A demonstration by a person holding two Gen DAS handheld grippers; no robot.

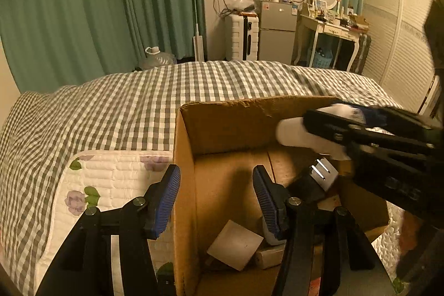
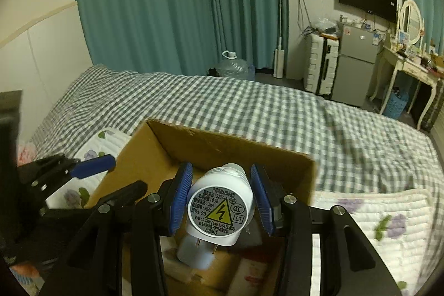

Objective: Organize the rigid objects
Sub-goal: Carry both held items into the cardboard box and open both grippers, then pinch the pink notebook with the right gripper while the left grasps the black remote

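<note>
Gripping a white LED night-light plug (image 2: 222,201), the right tongs (image 2: 222,200) sit at lower centre of the right wrist view, blue pads pressed to its sides, its warning label and prongs facing the camera, above the open cardboard box (image 2: 222,143) on the checked bed (image 2: 277,107). In the left wrist view the left tongs (image 1: 216,199) stand apart and empty at the bottom, straddling the box's left wall (image 1: 183,185); a pale card (image 1: 236,243) lies inside.
</note>
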